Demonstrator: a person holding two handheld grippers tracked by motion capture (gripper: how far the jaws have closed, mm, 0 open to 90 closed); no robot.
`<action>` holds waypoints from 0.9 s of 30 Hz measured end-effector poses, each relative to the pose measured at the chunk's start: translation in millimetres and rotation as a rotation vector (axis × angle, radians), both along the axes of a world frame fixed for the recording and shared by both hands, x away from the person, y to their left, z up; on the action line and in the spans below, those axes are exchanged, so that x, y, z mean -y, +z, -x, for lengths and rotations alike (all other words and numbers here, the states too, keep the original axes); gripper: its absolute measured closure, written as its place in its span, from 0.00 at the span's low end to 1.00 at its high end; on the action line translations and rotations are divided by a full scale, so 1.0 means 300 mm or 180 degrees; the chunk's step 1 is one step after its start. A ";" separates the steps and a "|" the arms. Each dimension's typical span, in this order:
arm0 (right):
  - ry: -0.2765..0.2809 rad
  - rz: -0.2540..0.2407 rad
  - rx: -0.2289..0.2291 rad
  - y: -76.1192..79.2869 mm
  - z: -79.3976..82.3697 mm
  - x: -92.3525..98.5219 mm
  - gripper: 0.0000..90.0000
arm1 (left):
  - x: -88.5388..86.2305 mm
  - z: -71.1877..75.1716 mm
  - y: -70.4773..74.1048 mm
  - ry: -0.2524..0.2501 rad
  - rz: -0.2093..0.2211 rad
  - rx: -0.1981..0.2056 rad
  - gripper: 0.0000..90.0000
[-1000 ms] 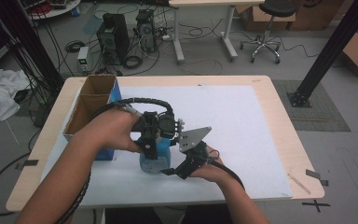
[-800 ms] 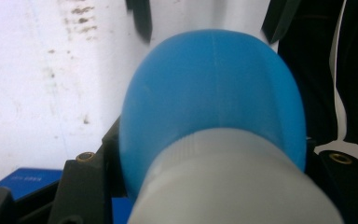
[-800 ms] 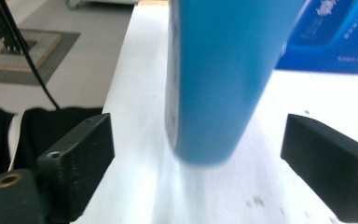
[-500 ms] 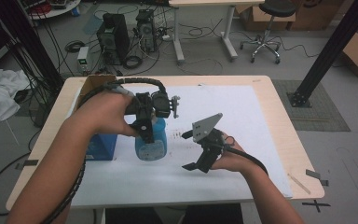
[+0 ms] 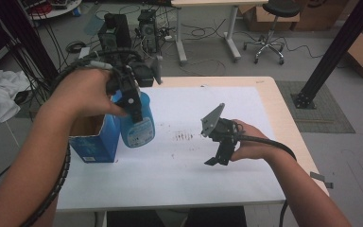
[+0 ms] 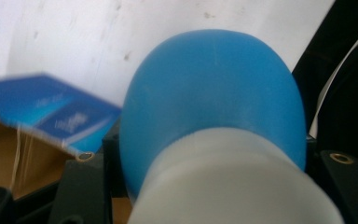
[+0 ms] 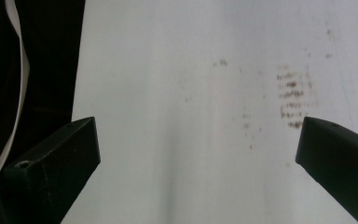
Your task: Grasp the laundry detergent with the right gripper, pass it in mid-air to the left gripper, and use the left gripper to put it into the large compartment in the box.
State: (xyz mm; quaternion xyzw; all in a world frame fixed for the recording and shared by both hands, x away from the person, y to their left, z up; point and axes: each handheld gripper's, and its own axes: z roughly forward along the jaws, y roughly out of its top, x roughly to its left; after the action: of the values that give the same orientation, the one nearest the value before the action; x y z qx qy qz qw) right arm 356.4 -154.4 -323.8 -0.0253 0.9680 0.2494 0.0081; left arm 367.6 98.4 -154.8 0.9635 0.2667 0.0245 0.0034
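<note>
Bottle of translucent blue plastic with a white neck and printed label hangs in the air beside the open blue cardboard box, the left gripper pinching it at the neck just under the cap. Right gripper hovers above the stained white table cover, jaws spread, holding nothing. Judged: rigid but smooth, possibly liquid-heavy; the neck collar looks the surest hold.

The translucent blue plastic bottle with a white neck and a pale printed label is hanging upright above the white-covered surface, its neck clamped in the left claw, just beside the open blue cardboard box.
</note>
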 end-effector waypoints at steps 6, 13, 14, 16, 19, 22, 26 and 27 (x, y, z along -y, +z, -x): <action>-0.0019 0.0314 -0.0043 -0.002 -0.014 0.022 0.00 | -0.081 -0.029 0.073 0.0566 -0.0007 0.0091 0.43; -0.0034 0.0469 -0.0066 -0.001 -0.024 0.043 0.00 | -0.184 -0.067 0.152 0.1374 -0.0020 0.0088 0.44; -0.0030 0.0484 -0.0056 0.002 -0.024 0.046 0.00 | -0.197 -0.071 0.164 0.1486 -0.0007 0.0093 0.44; -0.0024 0.0495 -0.0038 0.006 -0.024 0.050 0.00 | -0.222 -0.078 0.188 0.1665 0.0019 0.0107 0.44; -0.0024 0.0510 -0.0018 0.014 -0.025 0.058 0.00 | -0.259 -0.089 0.213 0.1934 0.0068 0.0069 0.44; -0.0020 0.0540 0.0005 0.020 -0.024 0.062 0.00 | -0.295 -0.103 0.227 0.2230 0.0148 0.0000 0.44; -0.0011 0.0555 0.0019 0.028 -0.020 0.066 0.00 | -0.333 -0.118 0.236 0.2544 0.0138 -0.0036 0.44; -0.0013 0.0558 0.0019 0.029 -0.019 0.067 0.00 | -0.342 -0.121 0.240 0.2625 0.0130 -0.0040 0.44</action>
State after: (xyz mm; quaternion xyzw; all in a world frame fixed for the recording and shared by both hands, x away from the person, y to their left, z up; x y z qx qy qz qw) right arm 362.2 -174.5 -315.1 -0.0247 0.9862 0.1636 0.0093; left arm 404.0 200.9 -82.8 0.7757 0.6309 0.0127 0.0108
